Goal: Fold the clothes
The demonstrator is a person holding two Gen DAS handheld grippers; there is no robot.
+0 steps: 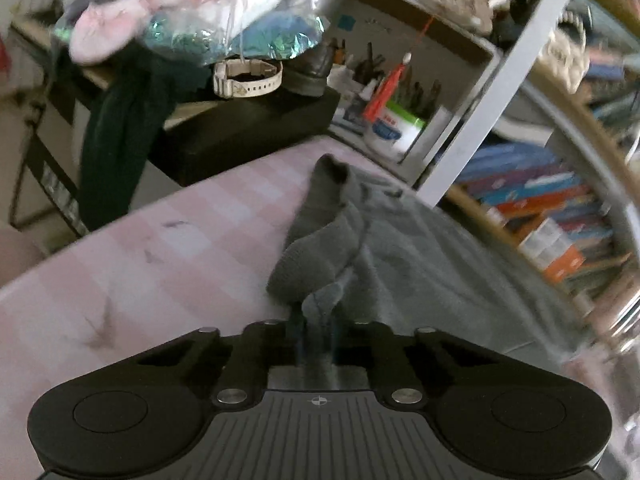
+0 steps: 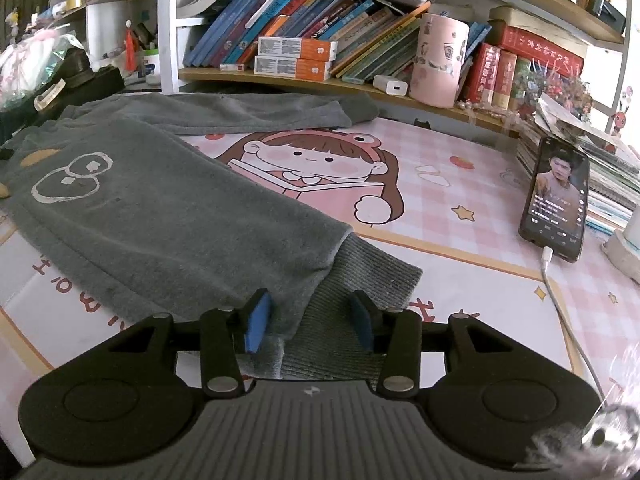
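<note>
The left tongs (image 1: 316, 332) pinch the sweater (image 2: 160, 208) sleeve, lifting it to fold inward — the right tongs (image 2: 310, 320) gape over the hem, pinning the body flat on the desk (image 2: 460, 184).

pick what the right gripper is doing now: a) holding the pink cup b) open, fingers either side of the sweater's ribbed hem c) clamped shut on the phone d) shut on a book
b: the right gripper is open, with its blue pads spread apart on either side of the grey sweater's ribbed hem, not yet closed on it.
</note>
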